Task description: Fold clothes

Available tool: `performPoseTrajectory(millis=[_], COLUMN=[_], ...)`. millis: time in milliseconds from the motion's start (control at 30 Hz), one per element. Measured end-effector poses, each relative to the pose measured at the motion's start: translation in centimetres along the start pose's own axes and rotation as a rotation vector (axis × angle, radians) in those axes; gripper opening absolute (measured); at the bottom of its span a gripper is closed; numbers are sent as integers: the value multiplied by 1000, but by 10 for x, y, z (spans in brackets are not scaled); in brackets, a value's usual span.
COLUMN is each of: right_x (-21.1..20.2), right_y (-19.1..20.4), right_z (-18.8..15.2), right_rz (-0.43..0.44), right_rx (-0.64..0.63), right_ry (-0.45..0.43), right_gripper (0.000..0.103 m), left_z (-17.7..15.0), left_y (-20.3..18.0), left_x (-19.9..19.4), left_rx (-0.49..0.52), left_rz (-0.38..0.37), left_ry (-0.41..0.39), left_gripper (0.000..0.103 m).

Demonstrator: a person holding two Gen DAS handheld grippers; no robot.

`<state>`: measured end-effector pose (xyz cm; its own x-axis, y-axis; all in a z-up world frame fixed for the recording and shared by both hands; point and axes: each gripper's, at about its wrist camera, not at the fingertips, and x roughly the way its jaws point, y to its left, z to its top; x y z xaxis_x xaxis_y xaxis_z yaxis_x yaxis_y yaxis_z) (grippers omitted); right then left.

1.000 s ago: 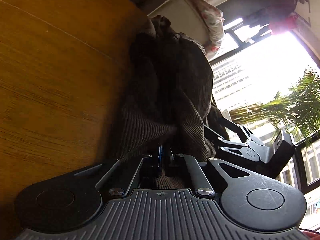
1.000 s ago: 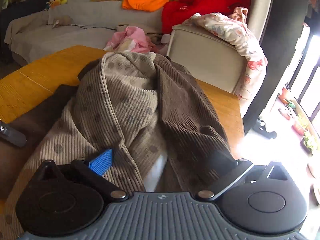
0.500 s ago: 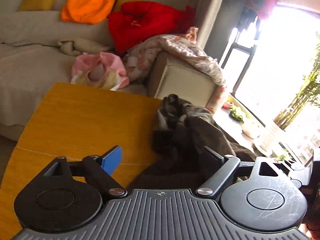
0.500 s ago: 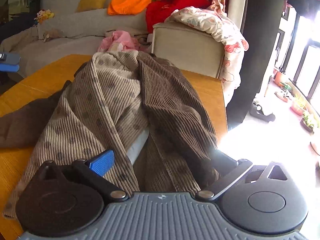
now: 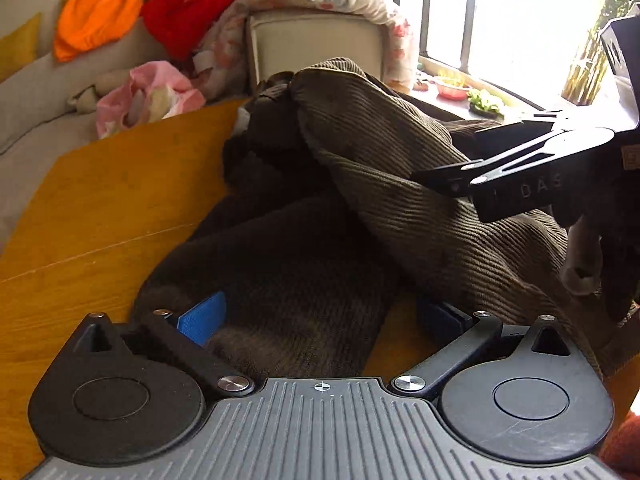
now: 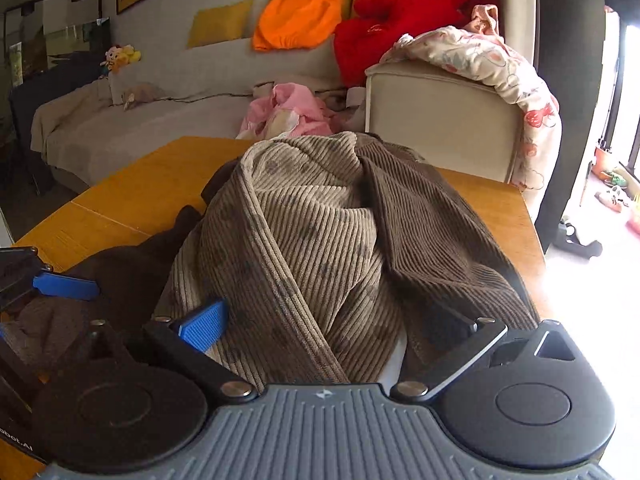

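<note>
The corduroy garment (image 6: 320, 248) is ribbed brown, its outer face dark and its inside pale tan with faint grey dots. The bench (image 6: 152, 188) is honey-coloured wood. At upper centre of the frame lie an orange cushion (image 6: 300, 12) and a red one (image 6: 408, 20); the floral blanket (image 6: 500, 68) is cream with red blooms.

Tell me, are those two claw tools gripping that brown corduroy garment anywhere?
No. The left gripper has just opened wide over the brown corduroy garment without pinching it, and the right gripper also stands open, with cloth lying loose between its fingers.
</note>
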<state>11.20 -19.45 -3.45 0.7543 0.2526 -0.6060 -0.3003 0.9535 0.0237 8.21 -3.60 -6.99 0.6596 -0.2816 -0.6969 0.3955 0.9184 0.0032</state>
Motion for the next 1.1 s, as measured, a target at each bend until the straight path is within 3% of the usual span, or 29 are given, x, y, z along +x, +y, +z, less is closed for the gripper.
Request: performPoseTrajectory(millis=[233, 367, 567, 667, 767, 867, 967, 1033, 1100], right_x=[7, 9, -10, -23, -37, -62, -65, -44, -11], right_y=[-12, -10, 23, 30, 14, -22, -41, -43, -41], right_z=[-4, -6, -20, -27, -22, 9, 55, 85, 102], right_rz=[43, 54, 87, 119, 142, 119, 28, -46, -16], right_rx=[97, 125, 39, -5, 13, 91, 52, -31, -59], right_ry=[34, 59, 112, 158, 217, 102, -24, -74, -48], right_gripper=[103, 103, 103, 103, 103, 103, 103, 103, 103], left_z=[-4, -4, 14, 27, 43, 70, 95, 102, 102], left_y=[6, 27, 120, 157, 176, 189, 185, 172, 156], left_x=[-5, -9, -7, -4, -7, -25, -25, -13, 5], left_rx=[36, 19, -132, -117, -88, -235, -395, -456, -496], left_rz=[-29, 8, 183, 335, 448, 232, -131, -333, -511], left_ry=[9, 20, 71, 61, 16, -75, -144, -148, -128], left_gripper=[103, 103, 103, 102, 84, 83, 85, 86, 86])
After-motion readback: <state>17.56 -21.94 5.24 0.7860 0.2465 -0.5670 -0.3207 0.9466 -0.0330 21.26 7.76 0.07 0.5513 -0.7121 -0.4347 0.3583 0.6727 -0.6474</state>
